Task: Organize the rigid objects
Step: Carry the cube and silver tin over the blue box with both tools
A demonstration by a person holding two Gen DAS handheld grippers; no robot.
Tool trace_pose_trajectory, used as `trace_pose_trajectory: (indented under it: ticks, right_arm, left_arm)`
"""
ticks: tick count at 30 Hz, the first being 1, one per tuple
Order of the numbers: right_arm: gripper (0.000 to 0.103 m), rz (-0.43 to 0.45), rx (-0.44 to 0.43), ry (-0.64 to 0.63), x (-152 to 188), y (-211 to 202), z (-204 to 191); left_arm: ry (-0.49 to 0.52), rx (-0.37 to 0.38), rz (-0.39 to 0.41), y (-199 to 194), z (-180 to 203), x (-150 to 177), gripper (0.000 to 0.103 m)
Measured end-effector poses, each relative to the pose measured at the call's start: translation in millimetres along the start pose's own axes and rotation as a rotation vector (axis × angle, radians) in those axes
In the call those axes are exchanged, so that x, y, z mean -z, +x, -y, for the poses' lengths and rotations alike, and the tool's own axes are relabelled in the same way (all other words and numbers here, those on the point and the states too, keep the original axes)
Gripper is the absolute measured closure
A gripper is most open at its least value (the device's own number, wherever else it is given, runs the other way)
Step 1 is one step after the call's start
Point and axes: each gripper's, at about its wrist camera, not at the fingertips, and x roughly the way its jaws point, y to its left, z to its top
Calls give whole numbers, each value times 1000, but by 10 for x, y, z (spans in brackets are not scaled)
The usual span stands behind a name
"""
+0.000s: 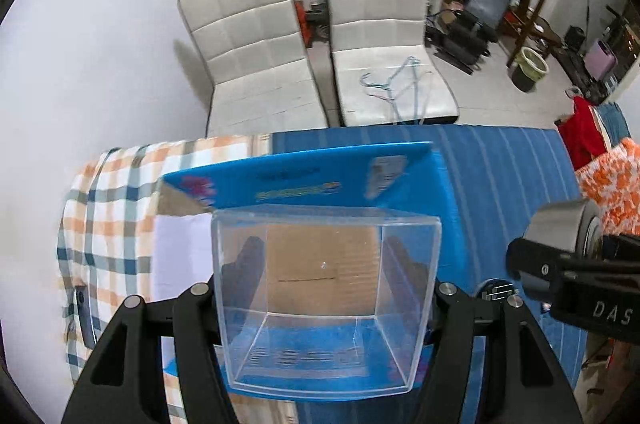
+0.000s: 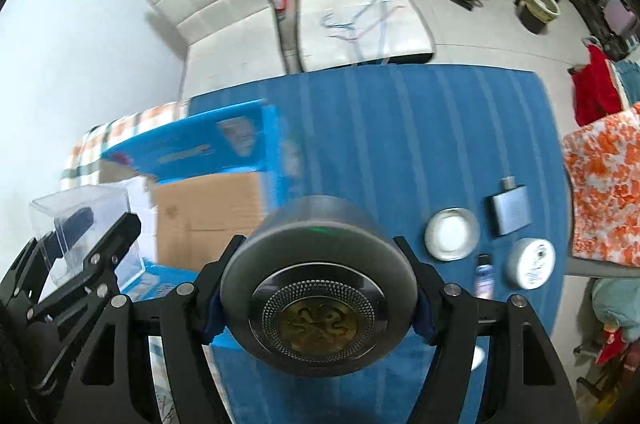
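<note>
The open cardboard box (image 1: 320, 264) lies directly beneath the left gripper (image 1: 324, 304), which pinches a clear plastic box (image 1: 324, 296), while the right gripper (image 2: 316, 300), clamping a round tin (image 2: 316, 288), hangs just beside the box over the blue cloth (image 2: 400, 123).

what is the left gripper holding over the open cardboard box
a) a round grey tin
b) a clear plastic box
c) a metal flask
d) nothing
b: in the left wrist view the left gripper has its fingers closed on the sides of a clear plastic box, above the open cardboard box; the round grey tin is in the right gripper.
</note>
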Motion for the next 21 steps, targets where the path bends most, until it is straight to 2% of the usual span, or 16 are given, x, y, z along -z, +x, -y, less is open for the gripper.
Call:
trace_pose_trajectory:
  ticks: [3,8,17,21]
  right_arm:
    - [30,-8,-18,-17,-34,118,-322]
    - [30,-37,-22,-41,-151,535,-775]
    - [30,-128,12,-31,-464,1681,-1062]
    - [30,-159,47,-56,-506,2041,-1130]
  left_arm:
    - [-12,-3,-14,91,-259,32,42]
    - [-41,8,-59,406,-680,82,42]
    - [-54,59,-173,1245,-993,153,42]
    - [-59,82,-208,1444,-1033,228,42]
